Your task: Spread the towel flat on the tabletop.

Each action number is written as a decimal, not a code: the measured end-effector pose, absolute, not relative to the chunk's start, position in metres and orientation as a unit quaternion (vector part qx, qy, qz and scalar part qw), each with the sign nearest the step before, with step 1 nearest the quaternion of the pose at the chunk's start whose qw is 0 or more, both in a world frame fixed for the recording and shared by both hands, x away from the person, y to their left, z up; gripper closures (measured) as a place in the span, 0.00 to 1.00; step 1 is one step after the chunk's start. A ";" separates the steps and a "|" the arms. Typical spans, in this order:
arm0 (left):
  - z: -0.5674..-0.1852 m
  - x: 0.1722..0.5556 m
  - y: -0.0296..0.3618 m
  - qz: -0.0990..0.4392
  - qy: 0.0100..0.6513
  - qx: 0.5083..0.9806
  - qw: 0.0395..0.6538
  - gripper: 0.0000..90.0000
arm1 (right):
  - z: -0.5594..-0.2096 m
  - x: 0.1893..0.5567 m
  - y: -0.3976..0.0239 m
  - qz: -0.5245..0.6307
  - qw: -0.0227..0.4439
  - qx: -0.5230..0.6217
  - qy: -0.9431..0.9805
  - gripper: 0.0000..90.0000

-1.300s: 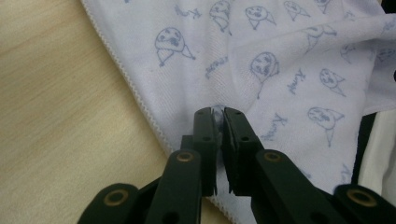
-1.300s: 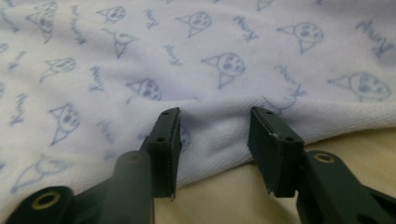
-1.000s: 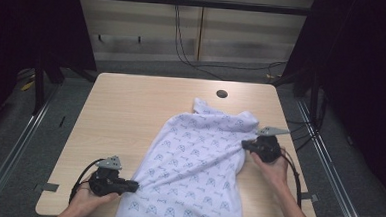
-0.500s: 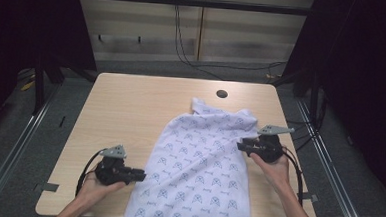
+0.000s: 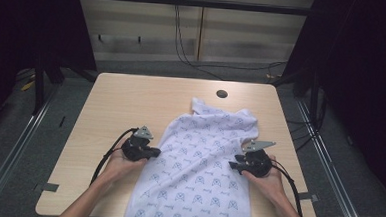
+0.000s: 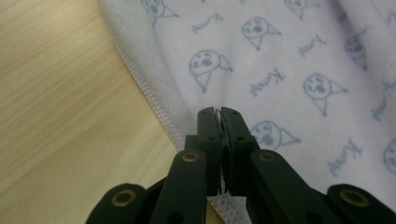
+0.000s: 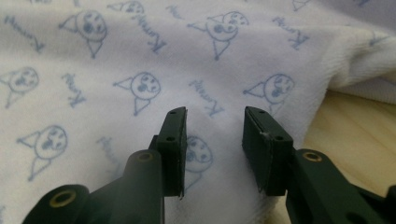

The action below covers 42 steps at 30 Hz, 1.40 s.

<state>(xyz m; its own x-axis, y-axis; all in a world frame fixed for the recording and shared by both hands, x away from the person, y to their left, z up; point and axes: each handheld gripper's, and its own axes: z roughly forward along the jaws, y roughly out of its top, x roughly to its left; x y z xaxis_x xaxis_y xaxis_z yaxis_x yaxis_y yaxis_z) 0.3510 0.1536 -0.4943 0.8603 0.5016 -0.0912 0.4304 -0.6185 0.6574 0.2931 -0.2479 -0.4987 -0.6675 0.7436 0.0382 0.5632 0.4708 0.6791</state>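
A white printed towel (image 5: 198, 169) lies spread on the bench (image 5: 131, 105). The left tongs (image 6: 218, 114) have just closed, apparently pinching the towel's left hem. At its right edge, the right tongs (image 7: 215, 126) have been opening and stand apart above the cloth.

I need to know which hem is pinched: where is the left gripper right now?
In the high view the left gripper sits at the left edge of the printed cloth, left of centre on the table, jaws shut on that hem.

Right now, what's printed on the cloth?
White cloth with small blue cartoon faces and script words; clearest in the left gripper view.
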 end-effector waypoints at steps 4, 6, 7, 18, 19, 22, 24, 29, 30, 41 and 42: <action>-0.496 0.328 0.172 0.023 0.265 0.892 0.366 0.99 | -0.497 0.276 -0.249 0.343 0.122 0.378 0.851 0.86; -0.496 0.312 0.181 0.006 0.263 0.891 0.370 0.99 | -0.496 0.265 -0.251 0.343 0.109 0.376 0.854 0.94; -0.496 0.302 0.184 -0.008 0.264 0.889 0.374 0.98 | -0.495 0.260 -0.253 0.343 0.098 0.368 0.858 0.95; -0.481 0.272 0.208 -0.037 0.283 0.854 0.435 0.71 | -0.487 0.193 -0.258 0.337 0.040 0.330 0.881 0.94; -0.482 0.281 0.208 -0.027 0.298 0.849 0.436 0.66 | -0.486 0.191 -0.258 0.347 0.035 0.332 0.877 0.88; -0.487 0.312 0.202 -0.004 0.326 0.838 0.438 0.58 | -0.480 0.195 -0.259 0.376 0.053 0.329 0.865 0.78; -0.489 0.330 0.195 0.009 0.341 0.832 0.438 0.56 | -0.475 0.205 -0.258 0.394 0.068 0.333 0.854 0.75; -0.490 0.354 0.178 0.016 0.354 0.822 0.446 0.56 | -0.476 0.248 -0.256 0.395 0.102 0.362 0.838 0.72; -0.493 0.358 0.174 0.018 0.359 0.823 0.440 0.57 | -0.477 0.258 -0.256 0.388 0.115 0.369 0.837 0.70; -0.479 0.350 0.171 0.006 0.322 0.822 0.470 0.96 | -0.495 0.333 -0.271 0.367 0.159 0.460 0.793 0.69; -0.474 0.346 0.174 0.008 0.317 0.817 0.482 0.96 | -0.497 0.334 -0.269 0.362 0.154 0.457 0.798 0.77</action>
